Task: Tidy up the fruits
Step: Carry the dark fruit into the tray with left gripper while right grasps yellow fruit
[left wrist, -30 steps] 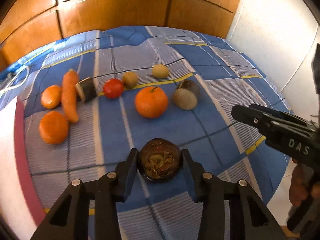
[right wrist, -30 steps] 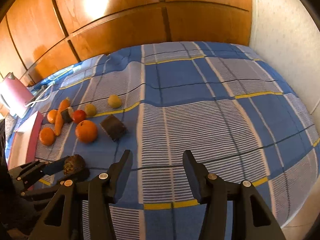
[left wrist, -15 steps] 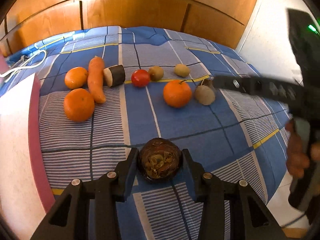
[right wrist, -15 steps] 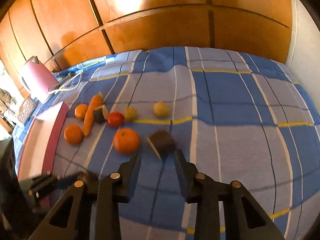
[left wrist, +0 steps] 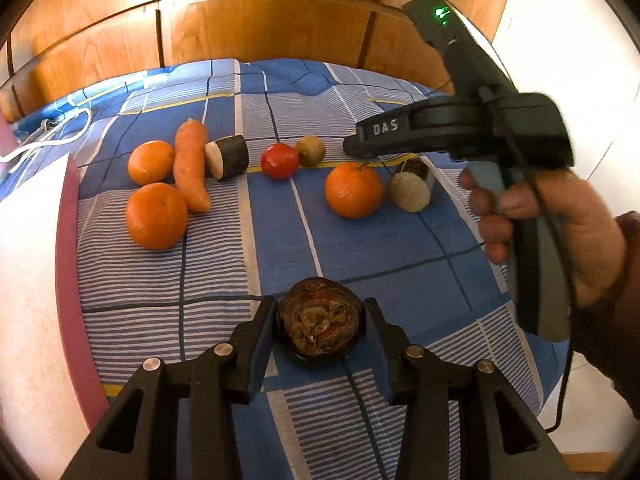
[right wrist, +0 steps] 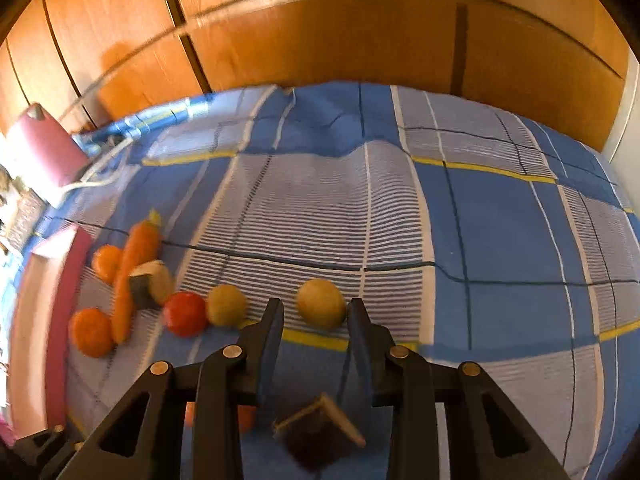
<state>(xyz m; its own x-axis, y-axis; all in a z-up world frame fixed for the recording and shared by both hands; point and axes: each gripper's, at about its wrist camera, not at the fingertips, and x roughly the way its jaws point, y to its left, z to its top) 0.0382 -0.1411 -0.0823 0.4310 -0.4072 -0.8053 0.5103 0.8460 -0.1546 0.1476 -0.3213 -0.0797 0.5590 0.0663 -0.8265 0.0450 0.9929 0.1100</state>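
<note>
Left wrist view: the left gripper (left wrist: 319,330) is clamped on a dark brown, round, shrivelled fruit with a dried, seedy open face (left wrist: 318,330), held just above the blue plaid bedcloth (left wrist: 360,248). Beyond it, from 10 to 1 o'clock, lie two oranges (left wrist: 156,216), a long orange carrot (left wrist: 191,164) whose axis runs away from the camera, a dark-skinned cut root piece with a pale face (left wrist: 226,157), a small red tomato (left wrist: 279,161), a brownish round kiwi-like fruit (left wrist: 310,151), a stemmed orange (left wrist: 353,189) and another cut root chunk (left wrist: 410,192). At 9 o'clock a pale board with a maroon edge (left wrist: 68,264) lies bare where visible. The right gripper (left wrist: 352,146), held in a hand (left wrist: 560,232), reaches in from 2 o'clock.

Right wrist view: the right gripper (right wrist: 315,312) stands narrowly parted and holds nothing. A pale yellow round fruit (right wrist: 321,303) lies dead ahead at 12 o'clock, just beyond the fingertips and roughly centred on the gap; being round, it has no long axis to align with. This gripper is clearly the nearer one. I judge it needs only a short forward push. No bowl or basket is visible.
</note>
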